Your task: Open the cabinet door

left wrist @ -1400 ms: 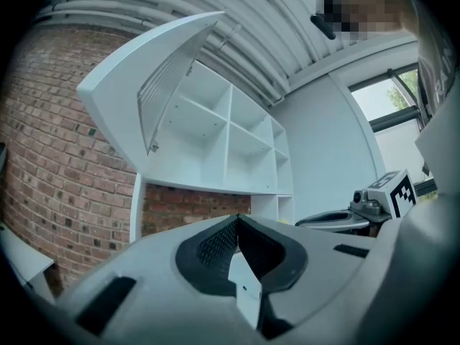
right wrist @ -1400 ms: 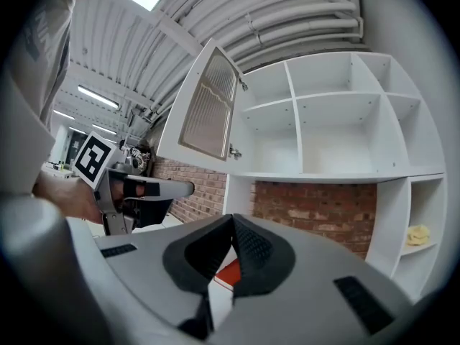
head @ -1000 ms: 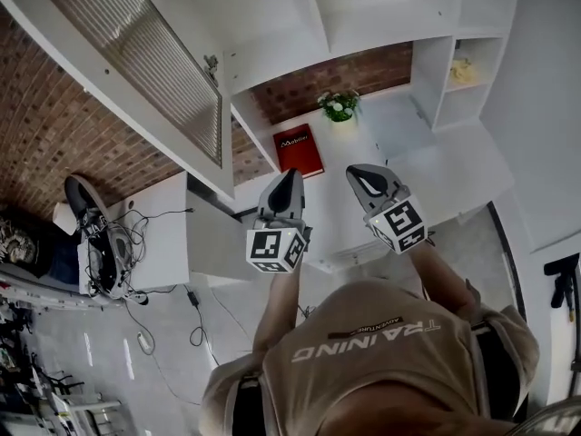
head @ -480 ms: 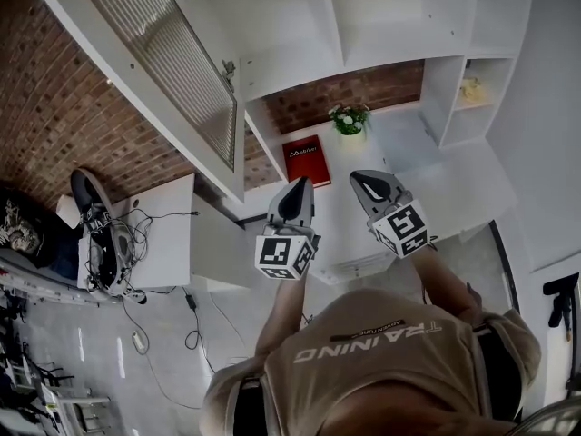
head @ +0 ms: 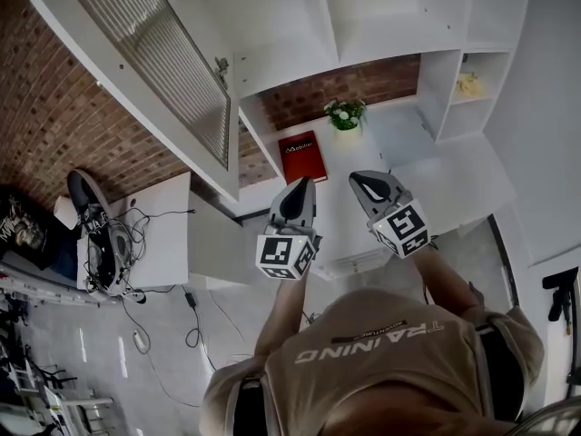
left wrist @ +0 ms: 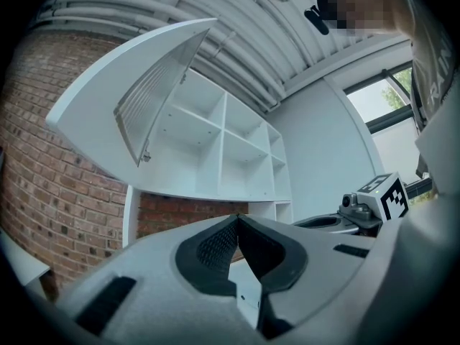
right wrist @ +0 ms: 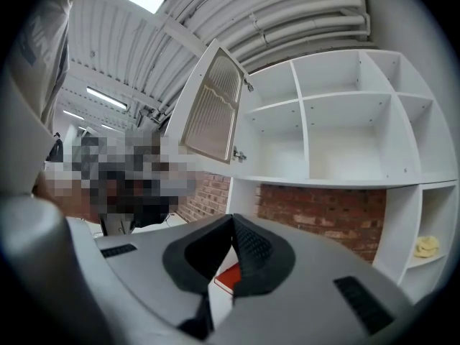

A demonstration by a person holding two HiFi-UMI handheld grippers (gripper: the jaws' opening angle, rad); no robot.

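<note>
- Above the worktop's (head: 427,171) left end, we log the cabinet door (head: 159,62). It stands swung wide out from the leftmost compartment of the white shelf unit (head: 390,16), clear of the opening, and the compartment behind it is bare.
- Build: a white frame around a ribbed, translucent panel. We judge it light and stiff in the frame, swinging easily on its hinges. The panel looks like the fragile part.
- Where to hold: we would take the frame at its free edge, not the ribbed insert. The painted surface looks smooth, so pads may slip on it.
- Left gripper (head: 300,189): jaws closed tip to tip with nothing between them. It is held about level over the worktop's front edge, well apart from the door.
- Right gripper (head: 363,182): jaws likewise pressed together and empty. It sits just beside the left one, touching nothing.
- Other items: a red book (head: 302,155) lies towards the worktop's back left. A potted plant (head: 344,113) stands at the back edge. A yellow object (head: 467,84) sits in a right-hand side shelf.
- Hard to make out: a small metal fitting (head: 221,64) sits on the door's edge beside the cabinet, and we cannot tell whether it is a hinge or a catch. We see no handle or knob. The door's upper end is cut off by the head view's frame. The yellow object is too small to identify.
</note>
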